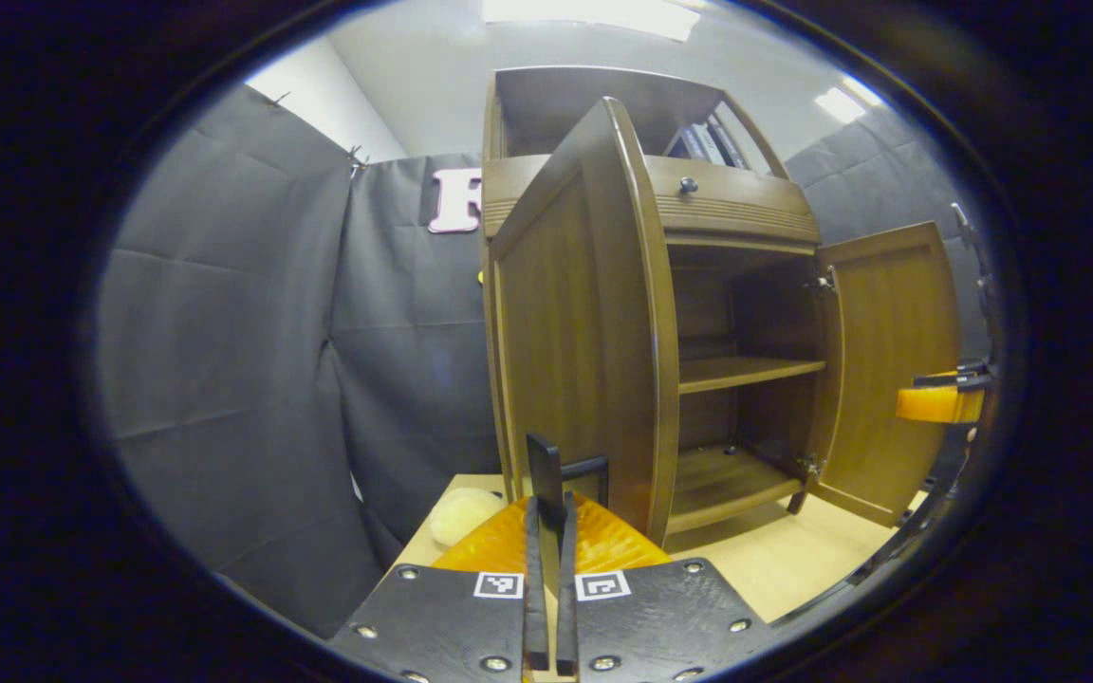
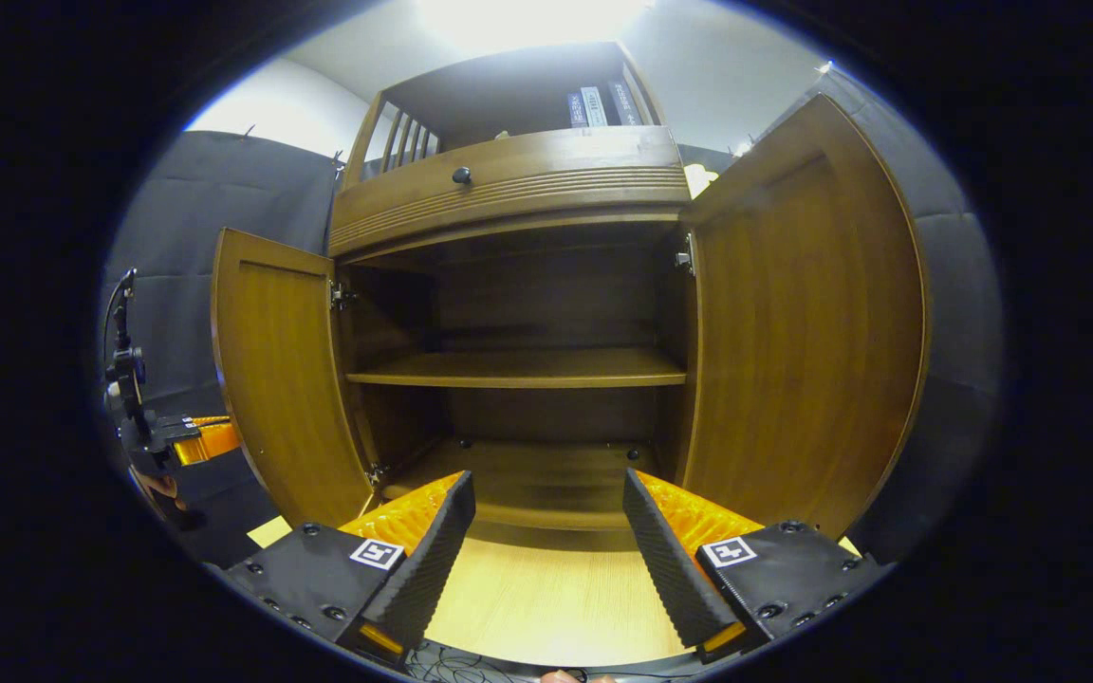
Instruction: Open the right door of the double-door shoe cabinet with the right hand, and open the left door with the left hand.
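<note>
Shoe cabinet (image 2: 509, 180) stands on the light wood counter (image 2: 546, 598), both doors swung wide. From the right gripper view I look straight into the carcass: one middle shelf (image 2: 518, 367), a floor board below it, nothing on either. Right door (image 2: 803, 323) hangs open on its hinges at the right; left door (image 2: 276, 379) stands open at the left. Drawer with a dark knob (image 2: 461, 175) sits above the opening, books (image 2: 599, 104) on the top shelf.

My left hand-held gripper (image 1: 551, 531) has its fingers pressed together on the dark handle (image 1: 570, 470) of the left door (image 1: 584, 323), seen edge-on.

My right hand-held gripper (image 2: 546, 531) is spread wide, holding nothing, in front of the cabinet's opening.

Pale rounded object (image 1: 461, 512) lies on the counter beside the left door; I cannot tell what it is.
</note>
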`<state>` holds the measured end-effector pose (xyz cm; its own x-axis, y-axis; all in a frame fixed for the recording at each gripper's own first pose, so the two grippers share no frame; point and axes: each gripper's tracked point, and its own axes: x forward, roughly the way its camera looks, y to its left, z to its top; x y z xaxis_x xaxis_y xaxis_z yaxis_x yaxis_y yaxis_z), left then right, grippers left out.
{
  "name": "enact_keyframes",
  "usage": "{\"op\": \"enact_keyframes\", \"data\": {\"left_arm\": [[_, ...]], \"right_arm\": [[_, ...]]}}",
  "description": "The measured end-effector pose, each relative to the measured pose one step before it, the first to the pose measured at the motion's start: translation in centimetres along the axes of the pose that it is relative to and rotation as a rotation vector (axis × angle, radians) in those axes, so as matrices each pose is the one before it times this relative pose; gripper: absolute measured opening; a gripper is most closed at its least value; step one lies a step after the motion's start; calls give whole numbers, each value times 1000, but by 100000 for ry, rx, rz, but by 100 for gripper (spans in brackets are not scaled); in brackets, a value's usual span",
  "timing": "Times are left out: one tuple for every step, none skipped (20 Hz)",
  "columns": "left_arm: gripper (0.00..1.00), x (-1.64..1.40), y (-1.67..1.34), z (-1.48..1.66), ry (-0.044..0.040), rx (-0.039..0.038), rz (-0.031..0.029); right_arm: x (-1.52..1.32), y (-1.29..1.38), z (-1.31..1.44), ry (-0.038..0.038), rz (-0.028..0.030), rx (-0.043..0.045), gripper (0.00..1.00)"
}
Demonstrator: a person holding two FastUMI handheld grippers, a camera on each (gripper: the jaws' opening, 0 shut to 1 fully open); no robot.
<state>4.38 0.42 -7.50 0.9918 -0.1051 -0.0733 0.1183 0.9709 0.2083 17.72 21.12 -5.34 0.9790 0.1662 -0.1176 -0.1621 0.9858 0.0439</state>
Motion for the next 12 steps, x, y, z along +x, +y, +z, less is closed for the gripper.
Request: {"op": "enact_keyframes", "data": {"left_arm": [[7, -106, 853, -584, 692, 1077, -69], [7, -68, 1004, -320, 480, -342, 649], [6, -135, 1160, -293, 157, -1575, 790], [5, -123, 1320, -118, -618, -3015, 549], [7, 9, 1434, 17, -771, -2539, 1096], [7, -85, 1523, 234, -1170, -2218, 835], [6, -164, 1343, 117, -655, -1206, 856], [5, -81, 1435, -56, -54, -339, 478], [5, 136, 731, -649, 2037, -404, -2379], [6, -139, 571, -332, 1081, 1117, -1630], [7, -177, 1005, -197, 635, 1990, -935], [7, -50, 437, -289, 1169, 680, -1609]], "right_arm": [[-175, -251, 44, -20, -967, 35, 93], [-163, -238, 51, -20, -1047, -37, 93], [-188, -222, 143, -167, -867, -239, 93], [-131, -152, 138, -336, -806, -479, 93], [-126, -218, 129, -91, -783, -453, 93], [-116, -46, 38, 79, -552, -273, 93], [-64, -149, 62, 278, -589, -190, 93], [109, -68, -3, 435, -498, -136, 93], [-11, -2, -108, 784, -361, -40, 93], [47, 47, -167, 1318, -211, -120, 93], [30, 23, -56, 1259, -511, -393, 98], [59, -75, 128, 579, -843, -583, 94]]}}
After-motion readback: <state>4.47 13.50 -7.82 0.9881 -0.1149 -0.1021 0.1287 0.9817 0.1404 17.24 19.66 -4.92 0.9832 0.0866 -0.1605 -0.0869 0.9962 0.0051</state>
